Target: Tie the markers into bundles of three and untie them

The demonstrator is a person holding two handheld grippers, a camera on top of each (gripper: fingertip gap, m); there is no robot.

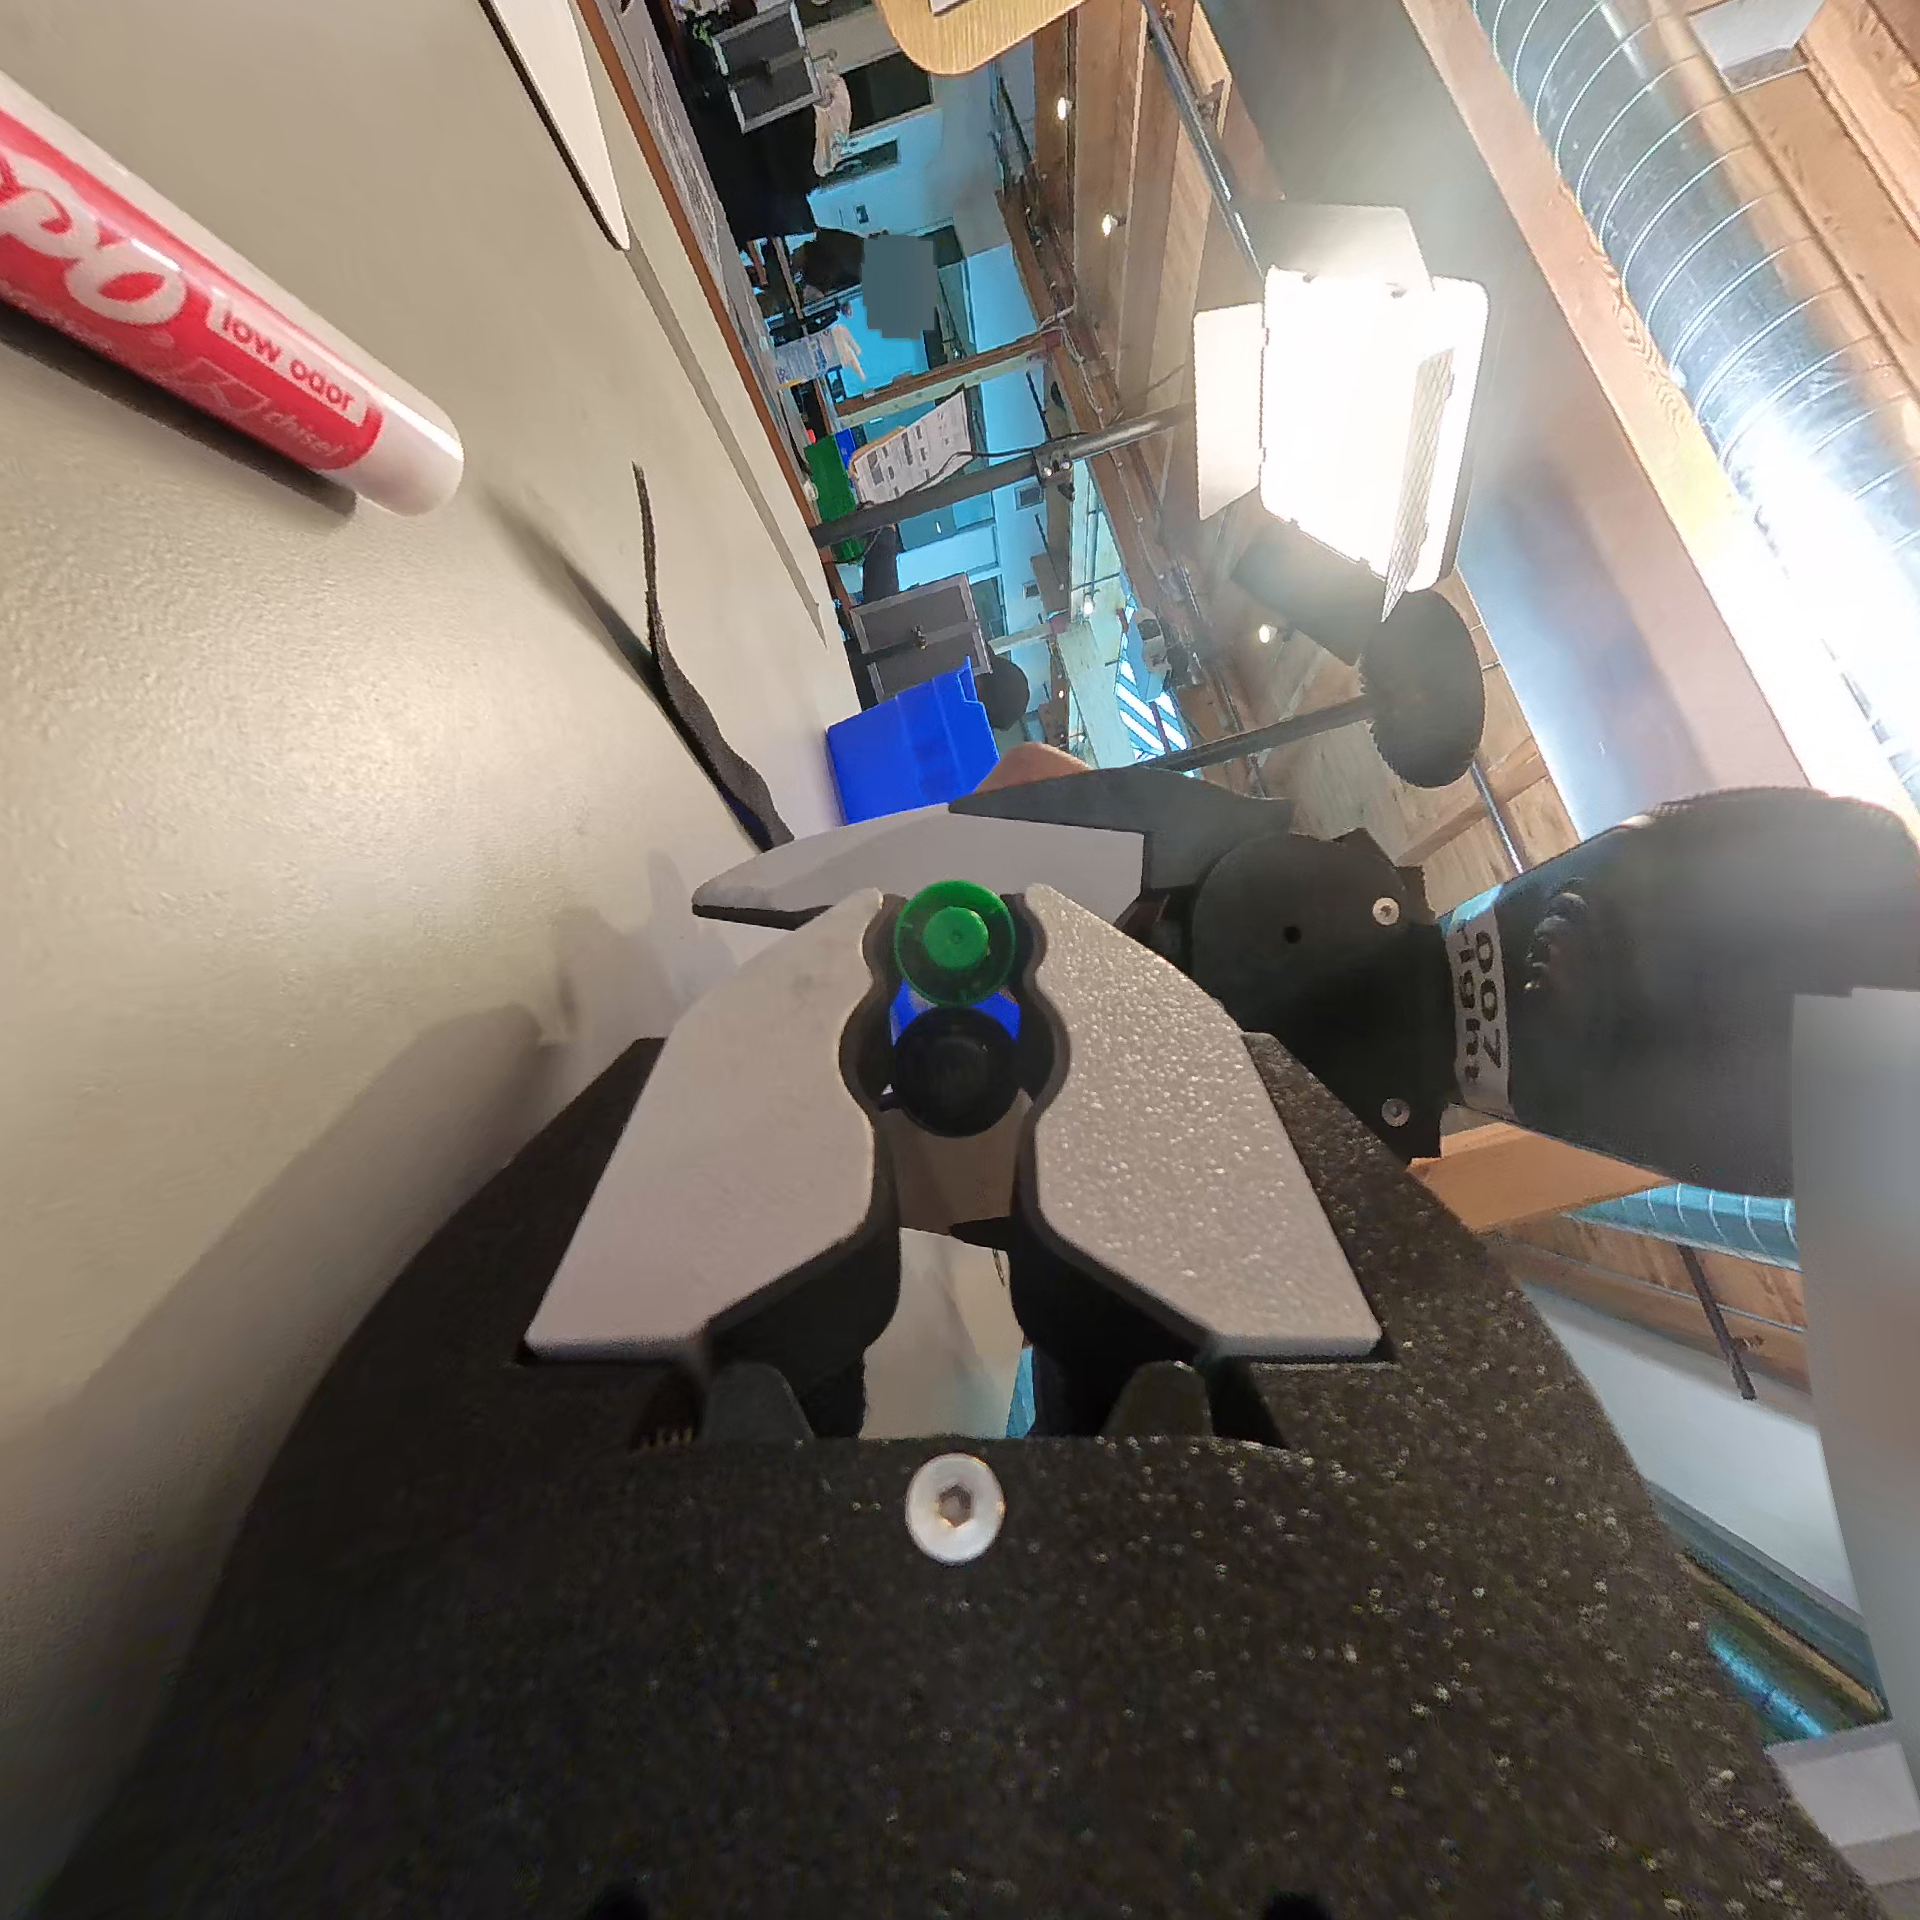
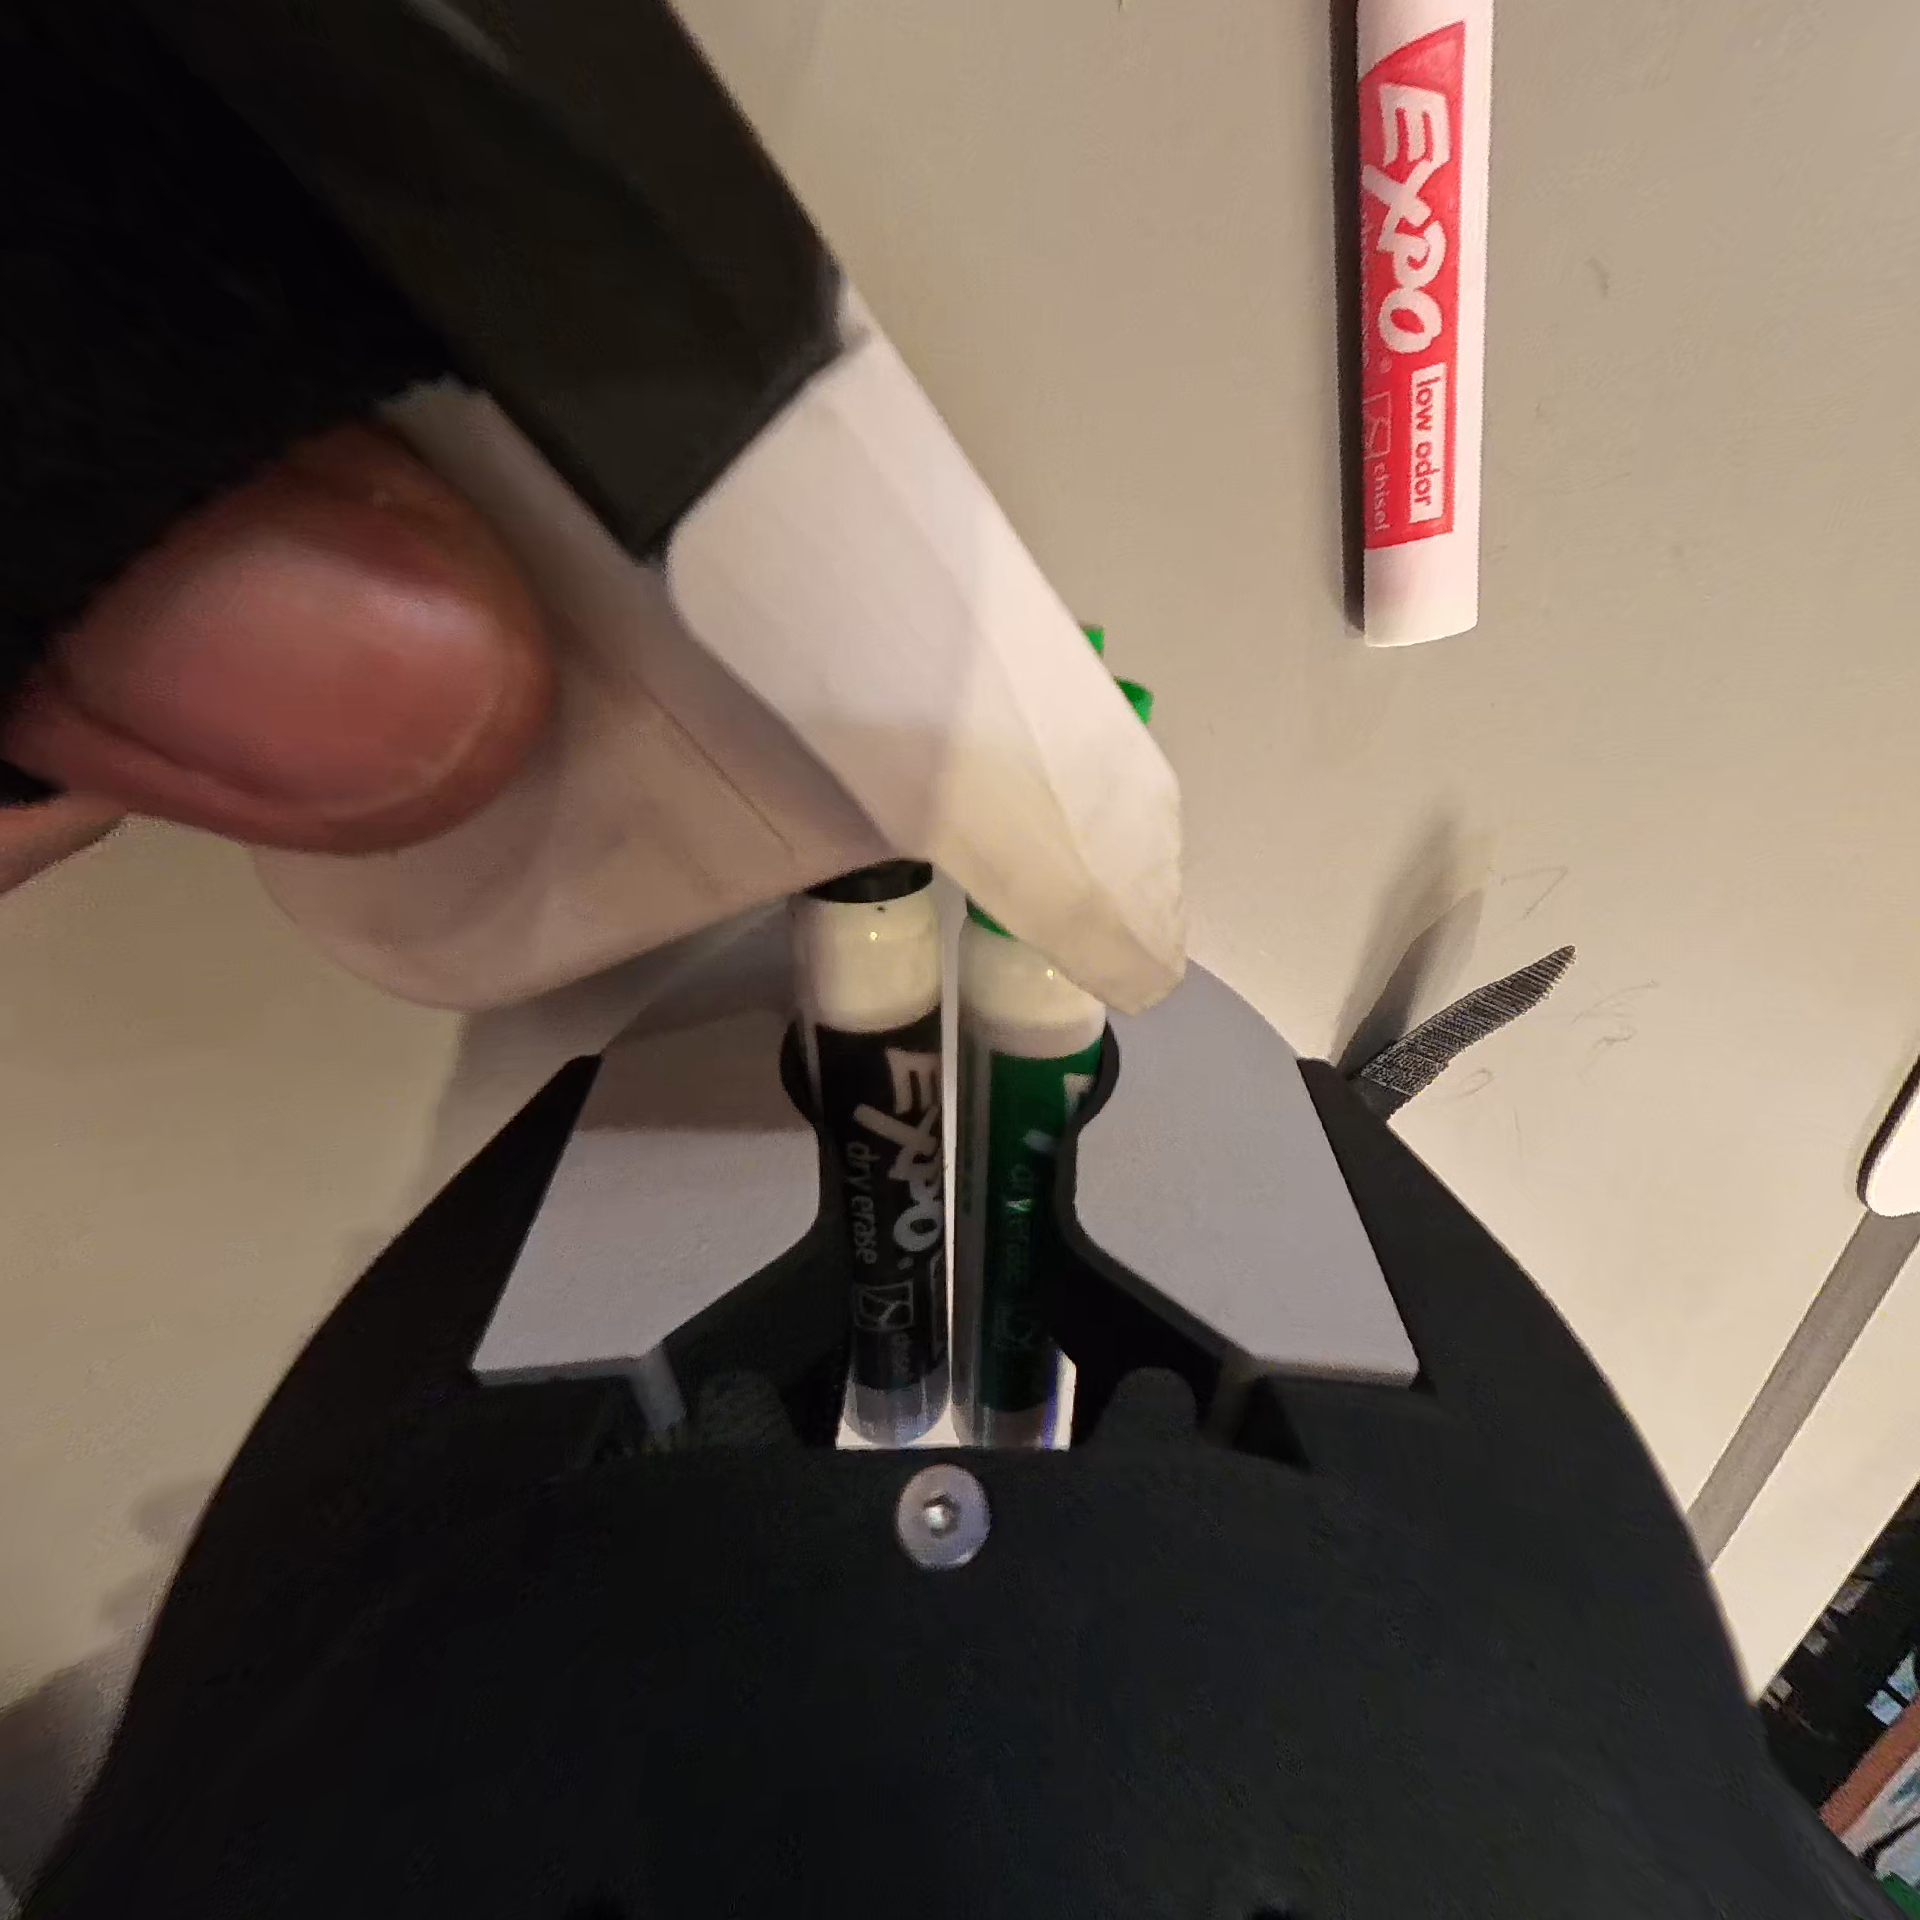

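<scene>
Markers (image 2: 956, 1195) black, green: both tongs (image 1: 951, 997) (image 2: 951, 1081) clamp them; red marker (image 2: 1418, 312) loose.

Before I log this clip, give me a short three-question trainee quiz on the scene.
1. True or false: the red-labelled white marker is held in a gripper.
2. Which cap colours face the left wrist camera between the left gripper fingers?
3. Multiple choice: the right gripper has between its fingers A) one marker B) two markers side by side C) nothing.

Key: 1 false, it lies on the beige table. 2 green and black. 3 B.
</scene>
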